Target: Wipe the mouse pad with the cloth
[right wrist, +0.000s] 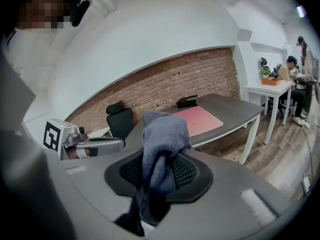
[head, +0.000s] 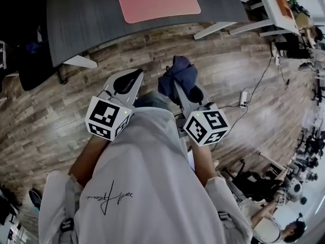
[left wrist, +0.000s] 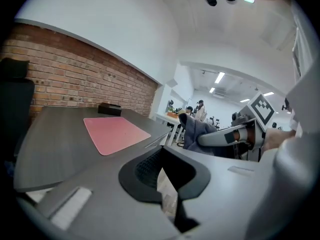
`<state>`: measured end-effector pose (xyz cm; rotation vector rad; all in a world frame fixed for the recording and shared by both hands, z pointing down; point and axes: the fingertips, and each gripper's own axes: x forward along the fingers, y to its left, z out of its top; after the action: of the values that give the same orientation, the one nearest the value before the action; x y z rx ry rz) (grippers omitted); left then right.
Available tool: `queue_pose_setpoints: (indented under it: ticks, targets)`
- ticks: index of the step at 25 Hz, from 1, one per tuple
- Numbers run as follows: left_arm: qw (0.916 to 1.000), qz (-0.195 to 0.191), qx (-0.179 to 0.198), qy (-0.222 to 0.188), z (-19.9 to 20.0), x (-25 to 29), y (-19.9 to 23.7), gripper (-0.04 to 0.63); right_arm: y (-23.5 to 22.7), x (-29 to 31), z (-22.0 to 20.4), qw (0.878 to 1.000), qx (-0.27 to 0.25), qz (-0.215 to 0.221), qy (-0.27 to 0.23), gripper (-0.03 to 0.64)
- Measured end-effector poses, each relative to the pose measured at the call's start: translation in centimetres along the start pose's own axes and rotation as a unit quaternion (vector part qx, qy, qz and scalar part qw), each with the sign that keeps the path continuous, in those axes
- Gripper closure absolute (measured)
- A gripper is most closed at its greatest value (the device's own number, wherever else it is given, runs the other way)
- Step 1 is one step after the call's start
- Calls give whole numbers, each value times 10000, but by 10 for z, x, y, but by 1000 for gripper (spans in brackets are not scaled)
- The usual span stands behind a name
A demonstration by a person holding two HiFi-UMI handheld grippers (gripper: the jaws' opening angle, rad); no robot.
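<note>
A pink mouse pad [head: 157,1] lies on the dark grey desk [head: 96,19], well ahead of both grippers. I stand back from the desk over the wooden floor. My right gripper [head: 184,88] is shut on a dark blue cloth [head: 177,74], which bunches up above its jaws [right wrist: 162,139]. My left gripper [head: 128,83] is held level beside it, jaws shut with nothing between them [left wrist: 162,179]. The left gripper view shows the pad [left wrist: 115,133] to the left and the cloth [left wrist: 192,130] to the right. In the right gripper view the pad [right wrist: 200,120] lies beyond the cloth.
A small black box [right wrist: 186,102] sits at the desk's far edge by a brick wall. A black office chair [right wrist: 119,120] stands at the left of the desk. White desks [head: 274,9], a power strip [head: 244,98] with cables, and seated people [right wrist: 292,79] are to the right.
</note>
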<state>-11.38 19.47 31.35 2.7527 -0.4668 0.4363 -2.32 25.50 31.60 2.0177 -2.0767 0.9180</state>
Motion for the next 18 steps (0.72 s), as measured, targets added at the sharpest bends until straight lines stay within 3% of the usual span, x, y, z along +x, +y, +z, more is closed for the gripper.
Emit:
queue_pose_setpoints:
  ticks: [10, 18]
  targets:
    - [9992, 400, -23, -51, 6, -3, 32, 577, -7, 29, 13, 9997, -210, 126, 42, 505]
    - [9988, 425, -231, -31, 20, 29, 48, 577, -43, 55, 41, 9996, -258, 117, 52, 506]
